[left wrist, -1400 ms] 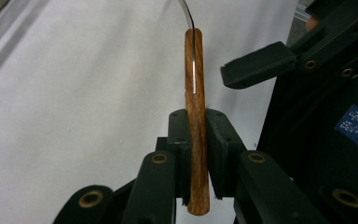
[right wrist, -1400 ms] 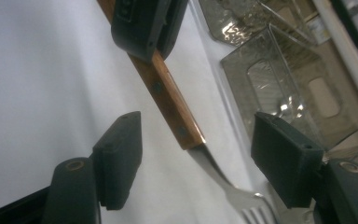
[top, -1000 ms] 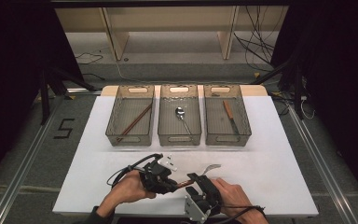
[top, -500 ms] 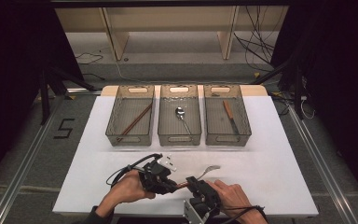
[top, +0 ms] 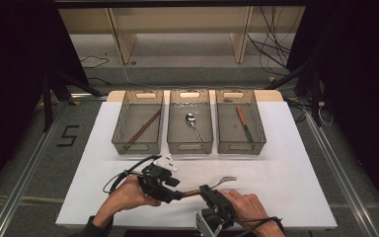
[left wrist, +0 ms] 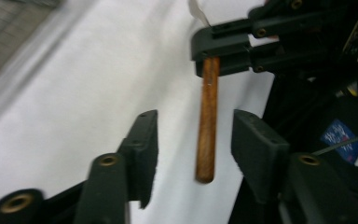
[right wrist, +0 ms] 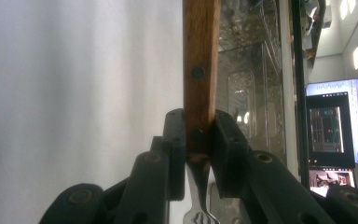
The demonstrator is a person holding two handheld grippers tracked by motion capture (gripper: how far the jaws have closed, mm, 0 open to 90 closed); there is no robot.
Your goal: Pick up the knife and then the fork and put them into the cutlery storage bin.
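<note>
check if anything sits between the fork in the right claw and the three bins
Nothing visible does. The right claw, whose jaws have just been closing, grips the fork by its wooden handle. Between it and the three bins there is just bare white table.

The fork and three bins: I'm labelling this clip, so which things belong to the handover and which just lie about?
In hand:
- fork, clamped by right gripper
- left gripper, jaws just opened

Lying about:
- chopsticks
- spoon
- knife
- monitor

Even overhead light brightens the white bench [top: 286, 182]; the surroundings fall into darkness. Both close views are soft and blurred, with a glaring monitor [right wrist: 338, 123] at one edge.
</note>
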